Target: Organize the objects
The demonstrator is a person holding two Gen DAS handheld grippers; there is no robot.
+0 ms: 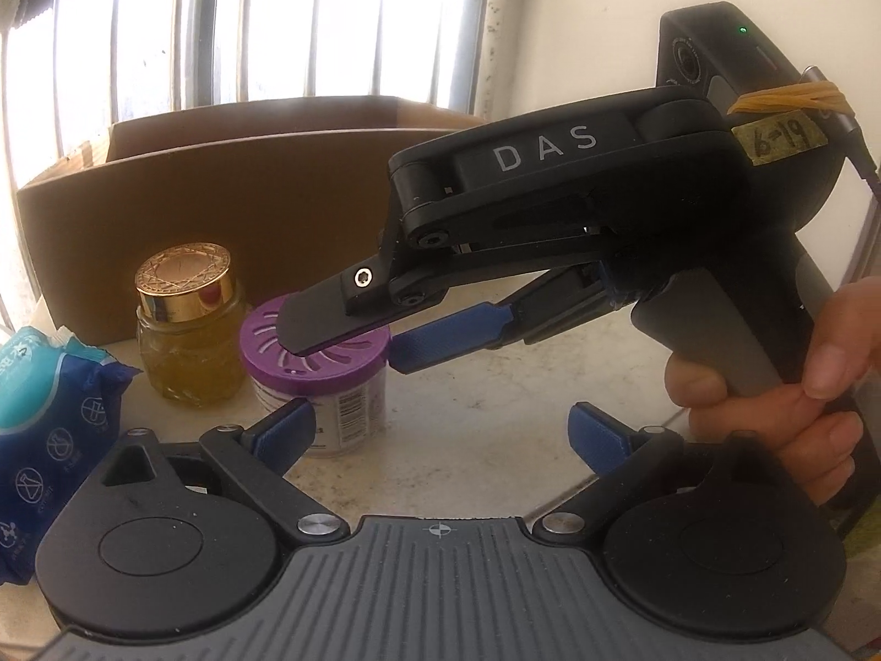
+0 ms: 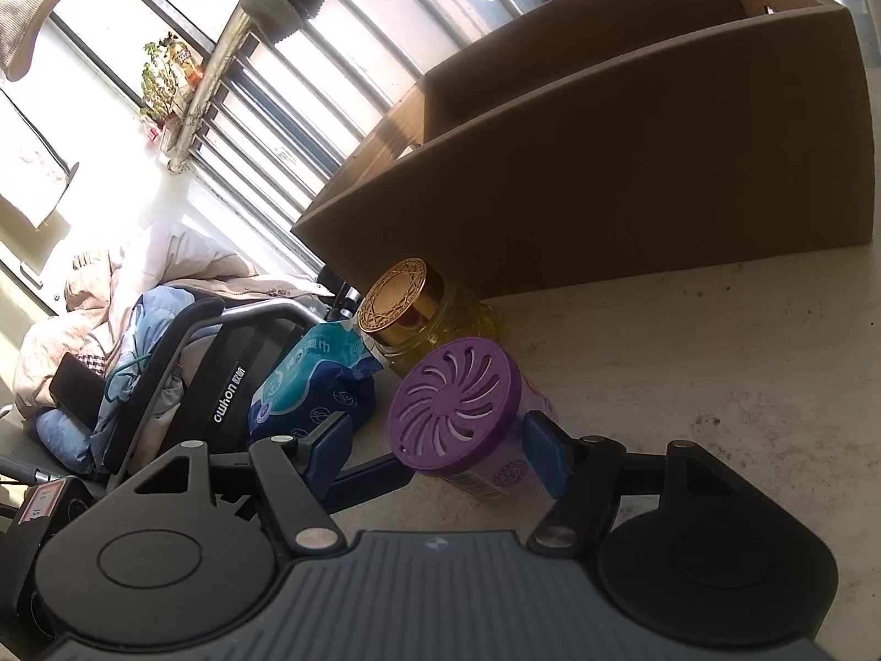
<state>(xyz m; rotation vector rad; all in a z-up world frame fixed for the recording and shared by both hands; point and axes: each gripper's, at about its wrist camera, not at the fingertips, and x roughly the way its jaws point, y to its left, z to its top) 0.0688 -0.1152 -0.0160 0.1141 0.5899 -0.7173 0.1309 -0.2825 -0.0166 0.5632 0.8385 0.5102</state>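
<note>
A purple-lidded air freshener jar [image 1: 325,385] stands on the pale table beside a yellow glass jar with a gold lid [image 1: 190,330] and a blue wet-wipes pack [image 1: 49,413]. My right gripper [image 1: 352,344] reaches in from the right, open, its fingers over and beside the purple lid. In the right wrist view the open right gripper [image 2: 440,454] straddles the purple jar [image 2: 468,424], pads not clearly touching. The gold-lidded jar [image 2: 418,314] and wipes [image 2: 314,385] lie beyond. My left gripper [image 1: 440,429] is open and empty, low in front of the purple jar.
An open cardboard box [image 1: 231,193] stands behind the jars, also in the right wrist view [image 2: 633,176]. Barred windows [image 1: 248,16] are behind it. A chair piled with clothes [image 2: 137,330] sits past the table's left edge.
</note>
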